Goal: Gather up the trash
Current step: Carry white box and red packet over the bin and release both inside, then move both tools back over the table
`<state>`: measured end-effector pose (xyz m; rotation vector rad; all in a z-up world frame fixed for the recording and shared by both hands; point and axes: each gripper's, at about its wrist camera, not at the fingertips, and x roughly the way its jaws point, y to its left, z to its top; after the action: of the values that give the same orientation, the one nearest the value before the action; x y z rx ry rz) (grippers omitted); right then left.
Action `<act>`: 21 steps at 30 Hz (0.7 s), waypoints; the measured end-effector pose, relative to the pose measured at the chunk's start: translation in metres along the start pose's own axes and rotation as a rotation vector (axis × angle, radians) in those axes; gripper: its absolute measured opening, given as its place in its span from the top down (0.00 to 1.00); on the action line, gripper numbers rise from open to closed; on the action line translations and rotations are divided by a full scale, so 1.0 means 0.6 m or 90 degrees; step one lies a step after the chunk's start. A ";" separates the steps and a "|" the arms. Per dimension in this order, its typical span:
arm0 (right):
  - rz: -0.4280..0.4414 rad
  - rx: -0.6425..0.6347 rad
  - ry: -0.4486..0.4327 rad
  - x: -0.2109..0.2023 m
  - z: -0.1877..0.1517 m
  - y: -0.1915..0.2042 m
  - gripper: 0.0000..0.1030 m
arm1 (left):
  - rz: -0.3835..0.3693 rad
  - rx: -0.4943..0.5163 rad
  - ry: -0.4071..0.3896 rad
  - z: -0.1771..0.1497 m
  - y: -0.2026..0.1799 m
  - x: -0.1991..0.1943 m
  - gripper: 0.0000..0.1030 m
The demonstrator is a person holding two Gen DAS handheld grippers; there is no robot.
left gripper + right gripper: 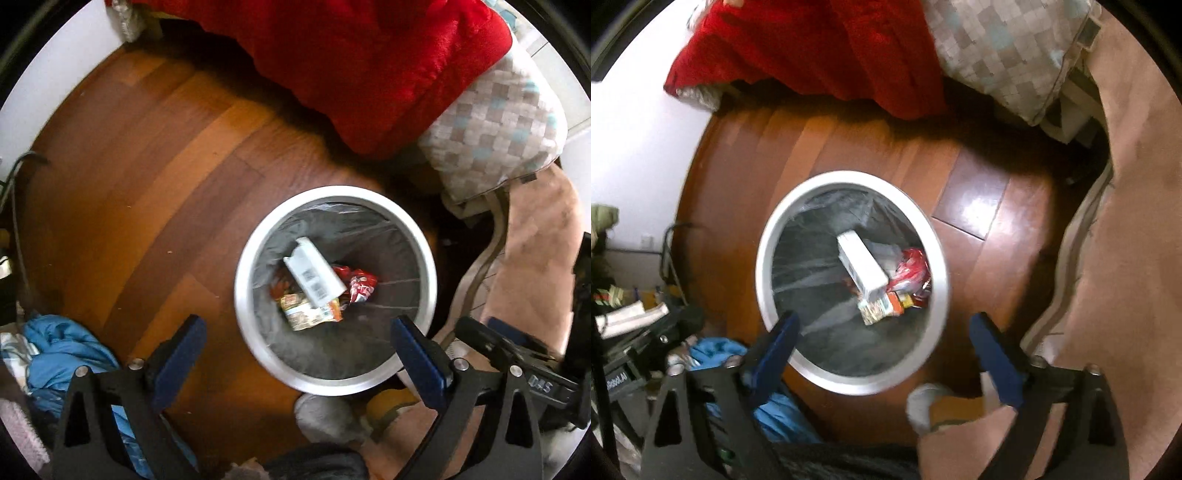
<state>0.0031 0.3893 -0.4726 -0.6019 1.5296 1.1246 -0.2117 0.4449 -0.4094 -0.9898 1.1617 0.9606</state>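
Note:
A round white-rimmed trash bin (243,295) with a clear liner stands on the wood floor; it also shows in the right wrist view (764,266). Inside lie a white carton with barcodes (314,275) (862,266), a red wrapper (360,286) (910,267) and a yellow-orange packet (312,314) (882,308). My left gripper (299,332) is open and empty above the bin's near rim. My right gripper (884,328) is open and empty, also above the bin. The right gripper's black body (517,350) shows at the right of the left wrist view.
A red blanket (369,55) and a checked pillow (498,125) hang over the bed edge beyond the bin. Pink bedding (1126,258) lies at right. Blue cloth (62,347) and clutter sit at left. A grey slipper (325,413) is near the bin.

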 end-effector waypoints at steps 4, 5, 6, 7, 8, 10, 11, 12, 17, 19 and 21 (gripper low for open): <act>-0.074 -0.062 -0.011 -0.015 -0.023 0.018 0.00 | 0.032 0.015 -0.017 -0.020 -0.001 -0.014 0.01; -0.093 -0.083 -0.014 -0.019 -0.031 0.025 0.00 | 0.039 0.017 -0.021 -0.024 -0.003 -0.017 0.01; -0.107 -0.098 -0.016 -0.022 -0.038 0.030 0.00 | 0.046 0.021 -0.027 -0.030 -0.004 -0.023 0.01; -0.113 -0.105 -0.017 -0.025 -0.043 0.032 0.00 | 0.047 0.023 -0.030 -0.034 -0.005 -0.028 0.01; -0.120 -0.116 -0.019 -0.029 -0.050 0.036 0.00 | 0.050 0.028 -0.034 -0.039 -0.006 -0.032 0.01; -0.133 -0.129 -0.024 -0.035 -0.060 0.041 0.00 | 0.056 0.034 -0.037 -0.047 -0.011 -0.036 0.01; -0.135 -0.133 -0.028 -0.041 -0.065 0.043 0.00 | 0.057 0.036 -0.039 -0.051 -0.014 -0.040 0.01; -0.135 -0.134 -0.030 -0.047 -0.069 0.044 0.00 | 0.057 0.039 -0.041 -0.056 -0.015 -0.046 0.01; -0.130 -0.131 -0.051 -0.082 -0.087 0.055 0.00 | 0.061 0.052 -0.065 -0.081 -0.019 -0.084 0.01; -0.130 -0.133 -0.063 -0.098 -0.094 0.063 0.00 | 0.060 0.052 -0.074 -0.090 -0.023 -0.098 0.01; -0.122 -0.133 -0.075 -0.120 -0.102 0.067 0.00 | 0.057 0.051 -0.084 -0.101 -0.025 -0.116 0.01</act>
<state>-0.0389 0.3384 -0.3938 -0.7923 1.2352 1.1582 -0.2230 0.3771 -0.3461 -0.8031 1.1321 1.0267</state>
